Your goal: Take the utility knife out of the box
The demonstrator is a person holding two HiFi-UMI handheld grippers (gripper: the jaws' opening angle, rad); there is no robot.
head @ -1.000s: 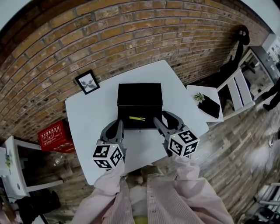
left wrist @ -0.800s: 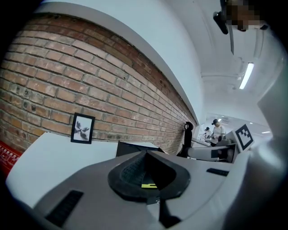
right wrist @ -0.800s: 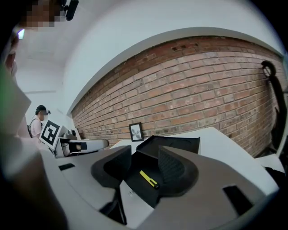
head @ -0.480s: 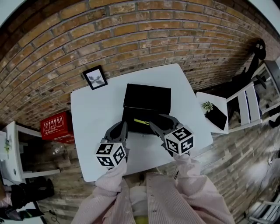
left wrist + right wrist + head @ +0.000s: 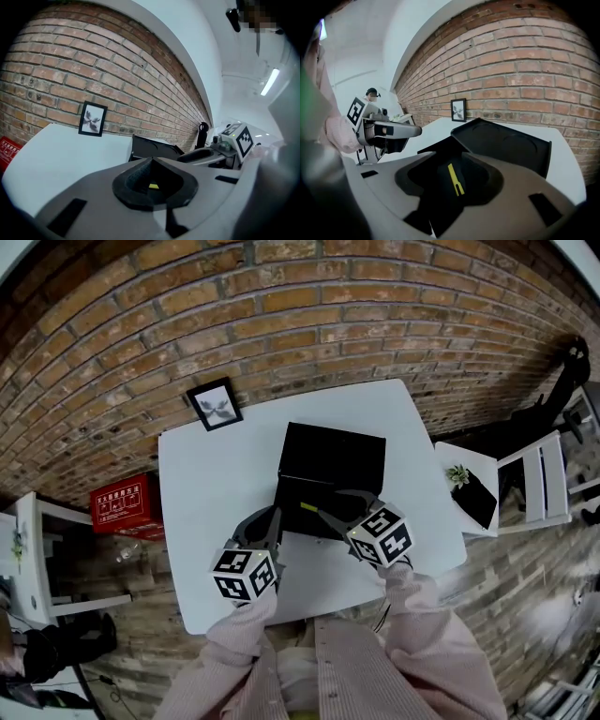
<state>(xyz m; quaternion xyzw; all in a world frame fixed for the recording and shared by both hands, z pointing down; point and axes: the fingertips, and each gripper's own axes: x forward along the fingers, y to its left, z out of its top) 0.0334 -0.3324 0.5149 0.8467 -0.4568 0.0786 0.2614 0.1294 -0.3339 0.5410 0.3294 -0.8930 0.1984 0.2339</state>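
An open black box (image 5: 349,491) stands mid-table with its lid (image 5: 333,454) raised at the back. The yellow utility knife (image 5: 307,507) lies inside near the front wall. My right gripper (image 5: 330,511) is open, its jaws over the box's front edge just right of the knife; in the right gripper view the knife (image 5: 455,179) shows through the gap of that gripper (image 5: 450,157). My left gripper (image 5: 273,517) is shut and holds nothing, hovering at the box's front left corner. In the left gripper view a bit of the knife (image 5: 153,186) shows through its pads.
The white table (image 5: 206,484) stands against a brick wall. A small framed picture (image 5: 215,405) leans at its back left corner. A red crate (image 5: 122,505) sits on the floor at the left; a side table with a plant (image 5: 466,486) and a white chair (image 5: 544,484) stand at the right.
Both grippers have moved forward to the box. The right gripper's jaws went from short of the front wall to over it, close to the knife.
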